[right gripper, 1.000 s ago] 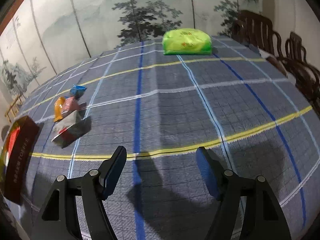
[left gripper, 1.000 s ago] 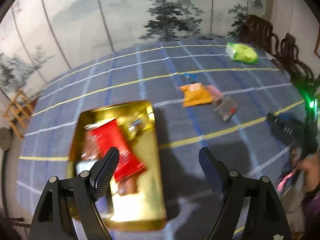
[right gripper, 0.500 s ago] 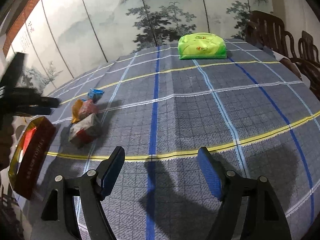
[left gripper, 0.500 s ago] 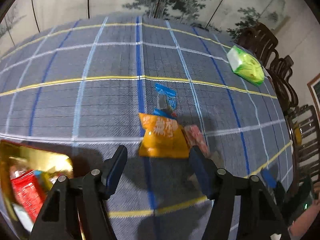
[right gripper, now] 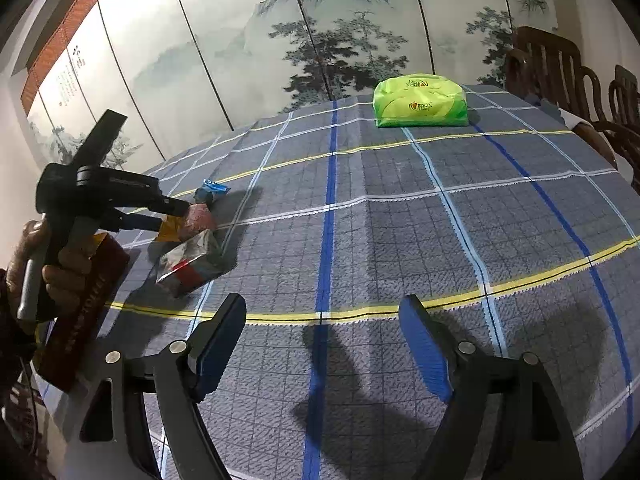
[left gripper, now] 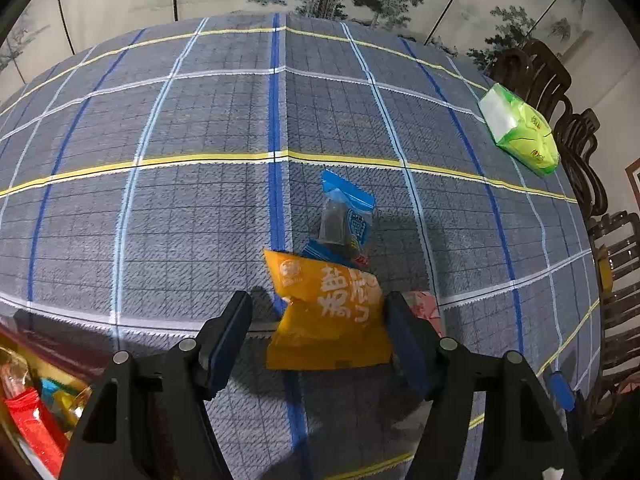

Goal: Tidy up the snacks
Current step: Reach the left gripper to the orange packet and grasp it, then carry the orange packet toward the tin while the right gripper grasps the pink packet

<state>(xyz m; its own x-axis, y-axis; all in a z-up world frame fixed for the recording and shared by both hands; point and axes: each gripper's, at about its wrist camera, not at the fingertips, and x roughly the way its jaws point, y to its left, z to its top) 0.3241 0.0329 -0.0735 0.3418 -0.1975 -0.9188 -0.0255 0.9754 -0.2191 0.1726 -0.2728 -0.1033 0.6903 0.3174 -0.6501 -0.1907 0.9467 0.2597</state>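
Note:
An orange snack packet lies flat on the checked cloth between the fingers of my left gripper. The jaws are opening; the right pad sits at the packet's edge and a gap shows at the left pad. Behind it lie a blue packet and a pink one, partly hidden by the finger. A silver and red packet lies nearer my right gripper, whose jaws are opening over bare cloth with nothing between them. The gold tin at lower left holds a red packet.
A green tissue pack sits at the table's far side. Dark wooden chairs stand along the right edge. A painted folding screen closes off the back. A hand holding the left gripper is over the tin's red side.
My left gripper moved right from above the tin, came down around the orange packet, and its jaws narrowed. It now shows in the right wrist view. The right jaws widened slightly.

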